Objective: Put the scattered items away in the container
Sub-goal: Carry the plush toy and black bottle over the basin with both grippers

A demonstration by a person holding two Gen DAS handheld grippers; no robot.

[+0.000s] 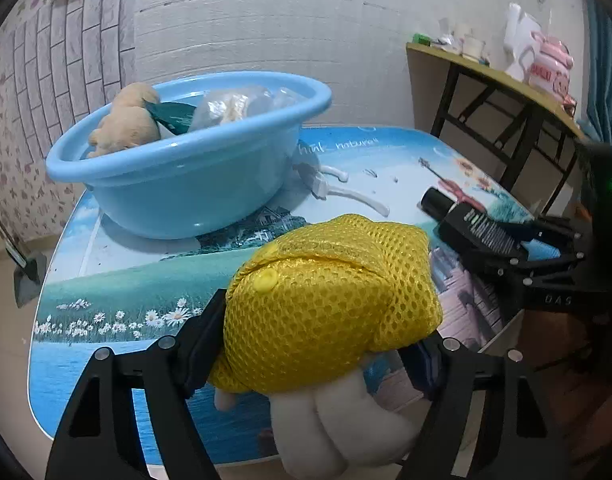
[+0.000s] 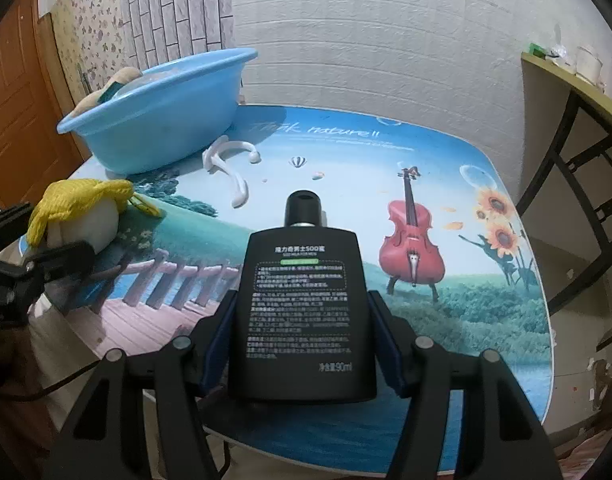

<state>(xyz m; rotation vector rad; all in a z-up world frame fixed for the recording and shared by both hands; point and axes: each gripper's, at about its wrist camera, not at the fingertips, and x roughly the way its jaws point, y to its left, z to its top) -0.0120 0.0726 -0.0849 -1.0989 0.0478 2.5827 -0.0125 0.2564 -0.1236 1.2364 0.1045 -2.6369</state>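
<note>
A white plush toy (image 1: 337, 420) in a yellow mesh cover (image 1: 329, 300) sits between the fingers of my left gripper (image 1: 325, 320), which is shut on it at the table's near edge. The right finger is partly hidden behind the mesh. In the right wrist view the same toy (image 2: 86, 220) shows at the left. My right gripper (image 2: 302, 300) is shut on a flat black bottle (image 2: 302, 312), cap pointing away, its base low over the table. The blue basin (image 1: 186, 184) stands at the far left and holds a tan plush (image 1: 126, 120), a green packet and a clear bag.
A white plastic hook-shaped piece (image 2: 234, 168) lies on the picture-printed table (image 2: 445, 168) just beside the basin (image 2: 158, 128). A wooden side table (image 1: 485, 72) with cups and bags stands to the right. Brick-pattern walls close the back and left.
</note>
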